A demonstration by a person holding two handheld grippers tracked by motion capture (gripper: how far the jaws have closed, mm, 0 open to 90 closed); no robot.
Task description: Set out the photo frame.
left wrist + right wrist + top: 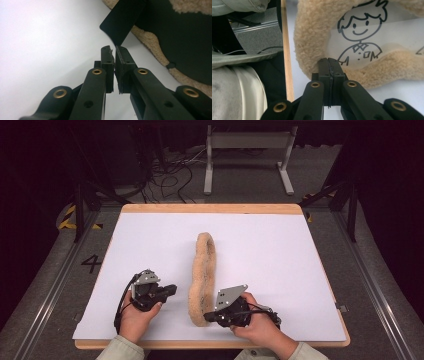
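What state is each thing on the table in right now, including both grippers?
Tan fleecy loop-shaped cover with a clear cartoon panel: lying on the white table sheet, folded narrow, its near end at the right gripper.
Left gripper: shut, nothing between its jaws, apart from the fleece.
Right gripper: shut, tips against the fleece rim; a grip on it cannot be told.
White table sheet: flat.

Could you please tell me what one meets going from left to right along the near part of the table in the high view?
Left claw → fuzzy tan loop-shaped item → right claw, its tip at the loop's near end, all on the white table surface.
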